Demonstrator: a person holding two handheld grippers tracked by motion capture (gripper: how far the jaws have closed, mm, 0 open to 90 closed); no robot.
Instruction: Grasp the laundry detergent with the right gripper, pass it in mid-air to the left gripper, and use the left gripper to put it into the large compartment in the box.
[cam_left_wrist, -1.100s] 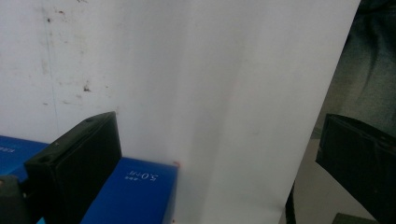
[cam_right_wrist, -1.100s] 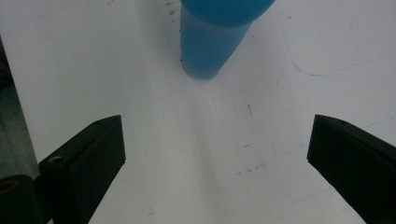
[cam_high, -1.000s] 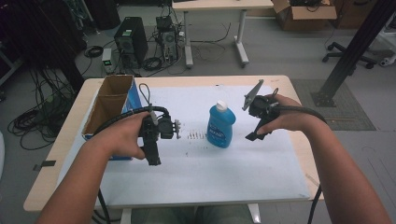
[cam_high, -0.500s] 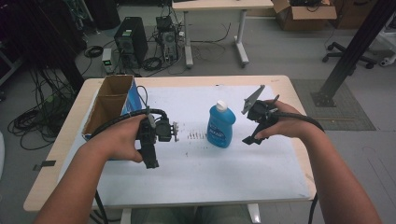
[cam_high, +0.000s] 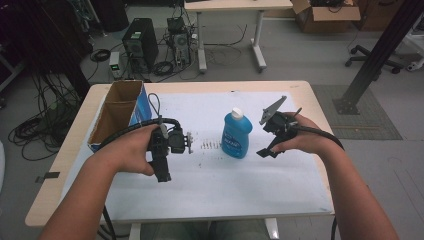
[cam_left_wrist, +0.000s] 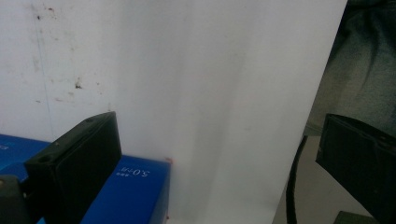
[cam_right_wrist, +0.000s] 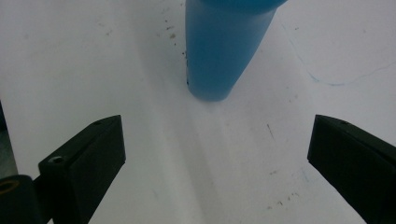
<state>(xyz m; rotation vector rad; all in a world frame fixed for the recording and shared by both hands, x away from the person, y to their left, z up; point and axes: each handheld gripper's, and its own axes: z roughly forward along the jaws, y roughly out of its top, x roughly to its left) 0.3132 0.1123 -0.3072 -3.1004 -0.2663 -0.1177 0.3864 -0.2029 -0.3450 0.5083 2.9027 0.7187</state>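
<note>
Blue bottle (cam_high: 235, 135): stood upright near the middle of the white sheet (cam_high: 210, 190), white cap on top; seen in the right gripper view as a blue body ahead of the jaws (cam_right_wrist: 224, 51).
Right gripper (cam_high: 267, 150): held just right of the bottle, apart from it; jaws spread wide, nothing held between them.
Left gripper (cam_high: 161, 172): held left of the bottle, pointed toward the near edge; jaws spread wide and empty.
Cardboard box (cam_high: 117, 117): placed at the far left of the table (cam_high: 320, 110), open at the top, blue on its side.
</note>
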